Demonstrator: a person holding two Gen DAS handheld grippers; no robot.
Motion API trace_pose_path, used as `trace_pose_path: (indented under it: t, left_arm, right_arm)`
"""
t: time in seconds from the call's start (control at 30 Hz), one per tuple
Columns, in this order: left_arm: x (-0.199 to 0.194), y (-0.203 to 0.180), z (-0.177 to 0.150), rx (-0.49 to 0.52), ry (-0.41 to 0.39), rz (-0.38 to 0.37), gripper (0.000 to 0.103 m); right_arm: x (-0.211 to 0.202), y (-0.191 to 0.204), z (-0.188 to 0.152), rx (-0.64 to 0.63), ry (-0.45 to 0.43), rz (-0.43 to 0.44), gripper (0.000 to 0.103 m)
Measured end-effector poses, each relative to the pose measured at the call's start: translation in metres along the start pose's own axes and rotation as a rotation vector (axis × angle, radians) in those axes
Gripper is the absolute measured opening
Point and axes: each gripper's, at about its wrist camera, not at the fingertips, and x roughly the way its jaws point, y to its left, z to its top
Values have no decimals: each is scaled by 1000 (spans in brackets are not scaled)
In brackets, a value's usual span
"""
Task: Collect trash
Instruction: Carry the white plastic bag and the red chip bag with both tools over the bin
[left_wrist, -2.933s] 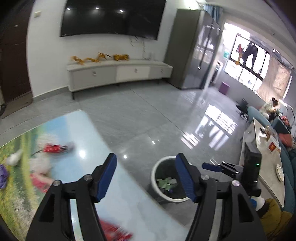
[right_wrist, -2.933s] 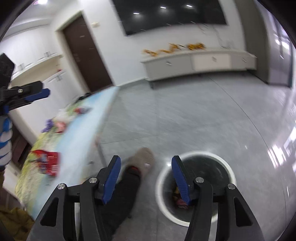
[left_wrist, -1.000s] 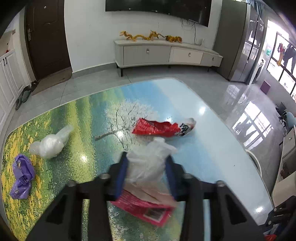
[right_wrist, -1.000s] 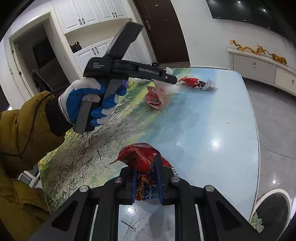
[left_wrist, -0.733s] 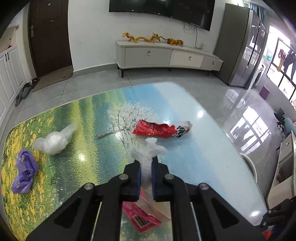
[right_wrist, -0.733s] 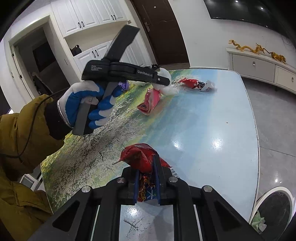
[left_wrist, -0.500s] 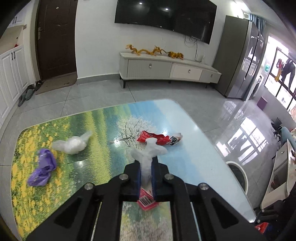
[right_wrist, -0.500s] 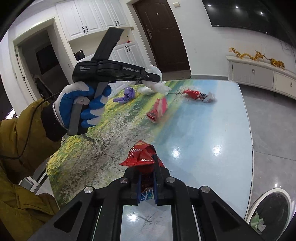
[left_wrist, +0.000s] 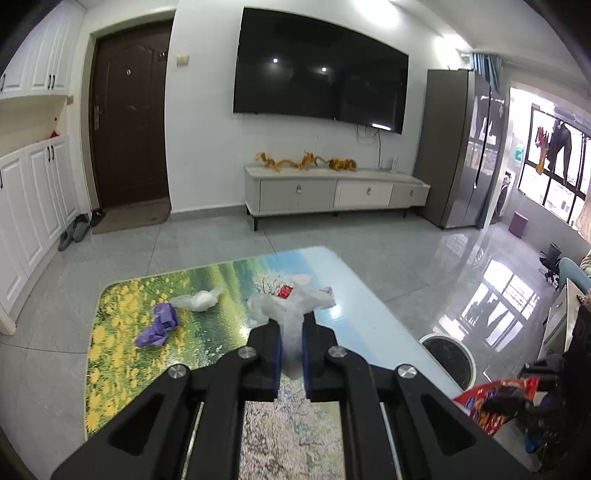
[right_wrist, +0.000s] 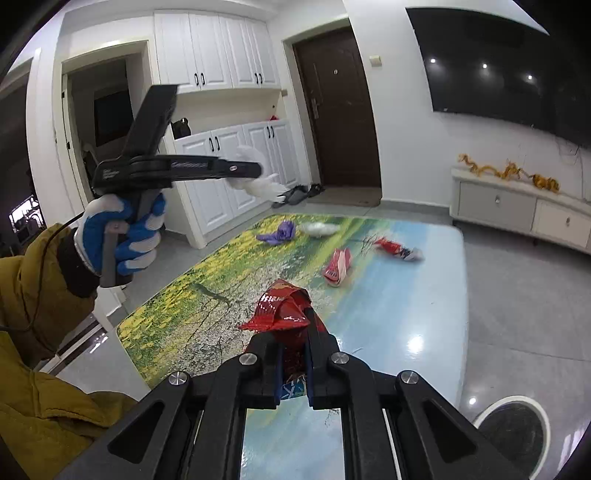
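My left gripper (left_wrist: 291, 334) is shut on a crumpled white plastic bag (left_wrist: 291, 308) and holds it high above the table (left_wrist: 373, 325). The right wrist view shows it at the upper left (right_wrist: 258, 181) with the bag (right_wrist: 260, 186). My right gripper (right_wrist: 293, 332) is shut on a crumpled red snack wrapper (right_wrist: 282, 308), also lifted above the table (right_wrist: 406, 295). The white-rimmed trash bin (left_wrist: 448, 360) stands on the floor right of the table, and at the bottom right in the right wrist view (right_wrist: 511, 428).
On the table lie a purple bag (left_wrist: 159, 325), a white plastic bag (left_wrist: 199, 300), a red wrapper (right_wrist: 395, 248) and a red-pink packet (right_wrist: 338, 271). A TV cabinet (left_wrist: 332, 195) stands at the far wall. White cupboards (right_wrist: 236, 184) line the left side.
Both grippers closed on their trash and rose well above the table. The red-pink packet that hung under the white bag dropped back onto the table.
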Motion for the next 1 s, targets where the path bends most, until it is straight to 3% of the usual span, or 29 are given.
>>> trace_pose_path:
  t: [0.27,0.53,0.8,1.0]
  left_arm:
    - [-79,-6,-15,-6,-103,3,8]
    - [-98,-23,-19,2,-138,-33,8]
    - [-68,-78,-5,54,-94,-140,8]
    - [4,-147,1,140,38,-258,8]
  right_arm:
    - [-60,23,-4,-27,-101,-72,9]
    - [-92,20,-5,-22,-184,-130,9]
    - [-118,-27,-16,91,-237,-244,9]
    - [-122,-90,-47,263,-214,-344,9]
